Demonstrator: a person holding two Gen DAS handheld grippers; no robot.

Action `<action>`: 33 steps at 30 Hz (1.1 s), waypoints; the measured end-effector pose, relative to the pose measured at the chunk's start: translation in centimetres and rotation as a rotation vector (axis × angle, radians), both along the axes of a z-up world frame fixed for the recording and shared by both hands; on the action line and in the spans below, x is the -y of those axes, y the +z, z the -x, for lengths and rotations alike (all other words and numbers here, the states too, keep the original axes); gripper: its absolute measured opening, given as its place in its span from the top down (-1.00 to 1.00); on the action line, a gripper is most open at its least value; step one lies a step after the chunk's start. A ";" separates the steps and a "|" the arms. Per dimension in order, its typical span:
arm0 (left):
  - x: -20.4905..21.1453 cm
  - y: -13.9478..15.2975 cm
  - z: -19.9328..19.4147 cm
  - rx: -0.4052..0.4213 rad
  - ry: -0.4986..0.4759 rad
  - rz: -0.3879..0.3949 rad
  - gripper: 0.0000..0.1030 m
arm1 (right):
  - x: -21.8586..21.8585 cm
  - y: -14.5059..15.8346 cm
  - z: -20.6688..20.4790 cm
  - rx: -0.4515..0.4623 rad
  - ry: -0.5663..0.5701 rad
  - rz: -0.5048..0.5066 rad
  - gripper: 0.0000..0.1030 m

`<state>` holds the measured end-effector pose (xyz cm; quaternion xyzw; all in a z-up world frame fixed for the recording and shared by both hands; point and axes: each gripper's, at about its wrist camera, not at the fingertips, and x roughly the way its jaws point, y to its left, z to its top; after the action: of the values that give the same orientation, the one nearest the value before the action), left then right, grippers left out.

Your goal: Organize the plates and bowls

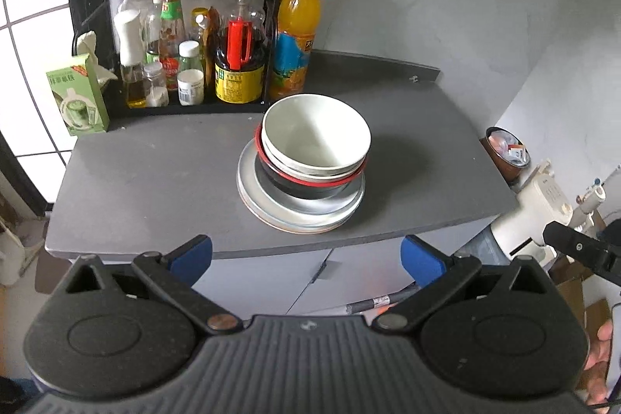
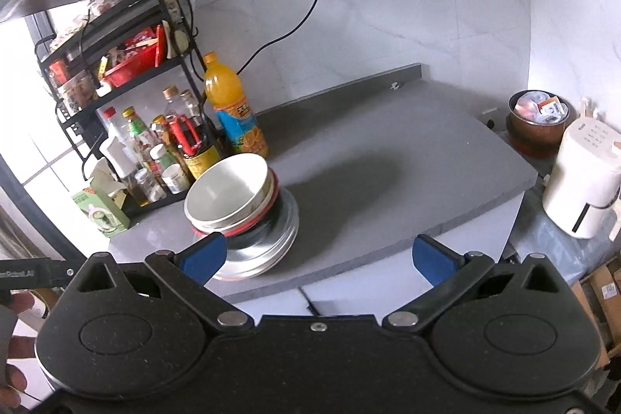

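Both tongs (image 1: 306,258) (image 2: 318,258) released, empty, short of counter edge (image 1: 310,243); stacked bowls (image 1: 315,134) mid-counter.

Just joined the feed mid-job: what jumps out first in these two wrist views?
A leaning stack in the middle of the grey counter: a white bowl nested in a red-rimmed bowl, on a pile of plates. Behind it stands an orange juice bottle beside a black rack of condiment bottles. Both the left gripper and right gripper hang short of the counter, jaws wide open and empty.
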<state>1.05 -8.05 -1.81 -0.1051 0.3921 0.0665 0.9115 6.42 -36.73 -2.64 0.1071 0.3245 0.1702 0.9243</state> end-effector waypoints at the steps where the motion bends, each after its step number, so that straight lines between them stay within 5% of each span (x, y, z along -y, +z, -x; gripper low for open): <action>1: -0.1 0.0 0.4 0.001 -0.005 -0.023 -0.99 | -0.3 0.1 0.5 -0.001 0.005 -0.001 -1.00; 4: -0.3 -0.2 1.3 -0.006 -0.025 -0.070 -0.99 | -1.3 0.2 1.8 -0.006 0.015 -0.002 -1.00; 33: -4.4 -0.9 5.6 -0.022 -0.053 -0.077 -0.99 | -8.7 0.4 6.0 0.016 0.009 0.089 -0.99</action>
<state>-4.53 -3.63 -2.70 -0.0585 0.4021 0.0584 0.9118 0.40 -28.06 -2.26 0.0630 0.3248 0.1608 0.9299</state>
